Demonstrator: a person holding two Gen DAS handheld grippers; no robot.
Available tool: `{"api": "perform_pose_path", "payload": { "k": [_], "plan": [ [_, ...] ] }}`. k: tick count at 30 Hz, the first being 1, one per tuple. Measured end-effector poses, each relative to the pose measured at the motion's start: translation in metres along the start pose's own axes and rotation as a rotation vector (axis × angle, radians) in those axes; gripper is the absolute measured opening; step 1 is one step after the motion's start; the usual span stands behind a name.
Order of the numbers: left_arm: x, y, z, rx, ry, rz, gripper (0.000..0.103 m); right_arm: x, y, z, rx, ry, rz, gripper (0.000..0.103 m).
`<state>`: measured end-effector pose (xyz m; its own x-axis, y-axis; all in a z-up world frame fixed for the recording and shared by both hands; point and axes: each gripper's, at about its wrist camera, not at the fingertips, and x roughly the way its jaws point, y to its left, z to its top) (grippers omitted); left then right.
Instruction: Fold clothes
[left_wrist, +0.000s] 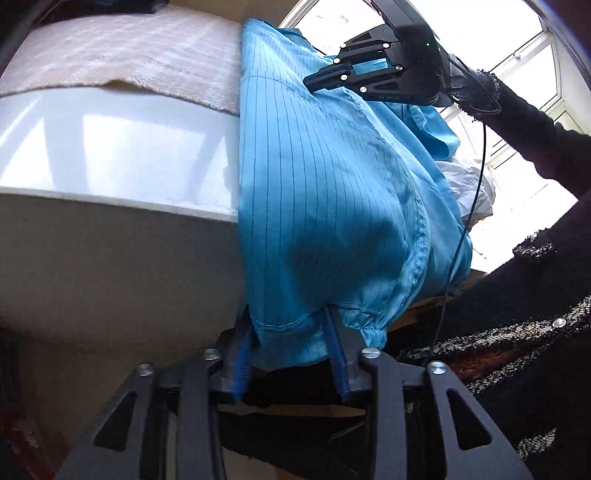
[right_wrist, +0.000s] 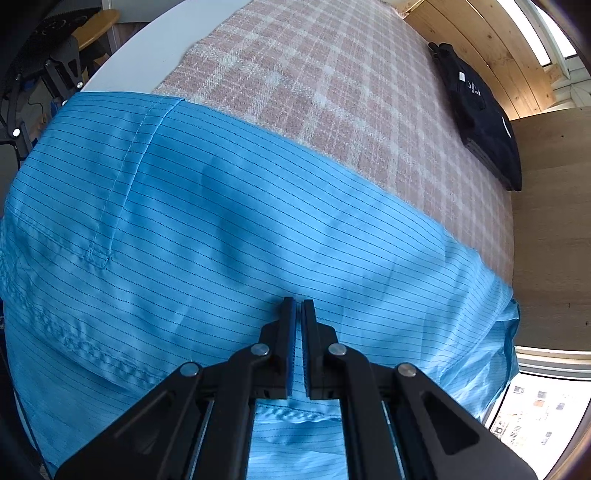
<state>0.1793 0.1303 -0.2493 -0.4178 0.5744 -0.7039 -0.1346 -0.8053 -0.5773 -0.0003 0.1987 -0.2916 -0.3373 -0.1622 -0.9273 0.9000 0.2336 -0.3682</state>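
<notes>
A light blue pinstriped garment (left_wrist: 325, 192) lies on the table and hangs over its near edge. In the left wrist view my left gripper (left_wrist: 290, 354) is below that edge. Its blue-padded fingers (left_wrist: 242, 358) stand apart, with the garment's hanging hem between them. My right gripper (left_wrist: 314, 79) is up on the tabletop with its tip on the cloth. In the right wrist view the same garment (right_wrist: 221, 221) spreads wide, and the right gripper (right_wrist: 299, 306) is shut on a pinch of it near the middle.
A pink plaid blanket (right_wrist: 332, 92) covers the white table (left_wrist: 110, 147). A folded dark garment (right_wrist: 484, 122) lies at its far right, by a wooden ledge (right_wrist: 491, 40). White cloth (left_wrist: 465, 184) lies behind the blue garment. A person's black sleeve (left_wrist: 535, 125) and a cable (left_wrist: 461, 240) are at the right.
</notes>
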Motion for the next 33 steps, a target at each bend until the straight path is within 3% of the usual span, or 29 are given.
{"api": "perform_pose_path", "payload": {
  "k": [3,9,14,16,19,23,26,27,29,33],
  "plan": [
    [-0.016,-0.020,-0.001,0.023,-0.001,0.022,0.002,0.000,0.002,-0.001,-0.017,0.006,-0.004,0.005],
    [-0.078,-0.060,0.004,0.055,-0.037,-0.032,0.004,-0.001,0.004,0.000,-0.003,0.015,0.030,0.005],
    [-0.045,-0.010,-0.030,-0.043,0.211,0.185,0.001,-0.003,0.009,-0.003,0.010,0.014,0.030,0.005],
    [-0.043,-0.004,-0.039,-0.071,0.249,0.223,0.001,-0.003,0.011,-0.006,0.009,0.010,0.021,0.005],
    [-0.050,-0.019,-0.031,-0.040,0.221,0.229,0.002,-0.015,0.021,-0.021,0.009,0.009,0.000,0.005],
    [-0.059,-0.060,0.011,0.086,0.121,0.195,0.002,-0.024,0.035,-0.027,0.016,0.013,-0.038,0.006],
    [-0.065,-0.086,0.037,0.189,0.068,0.170,0.003,-0.051,0.032,-0.034,0.147,-0.083,-0.038,0.006],
    [-0.065,-0.091,0.046,0.205,0.047,0.164,0.003,-0.059,0.031,-0.036,0.192,-0.120,-0.026,0.008],
    [-0.059,-0.099,0.065,0.216,0.009,0.142,0.005,-0.070,0.026,-0.035,0.264,-0.176,0.013,0.022],
    [-0.022,-0.103,0.093,0.261,0.048,0.138,0.008,-0.051,0.006,-0.035,0.412,-0.158,0.160,0.023]
  ]
}}
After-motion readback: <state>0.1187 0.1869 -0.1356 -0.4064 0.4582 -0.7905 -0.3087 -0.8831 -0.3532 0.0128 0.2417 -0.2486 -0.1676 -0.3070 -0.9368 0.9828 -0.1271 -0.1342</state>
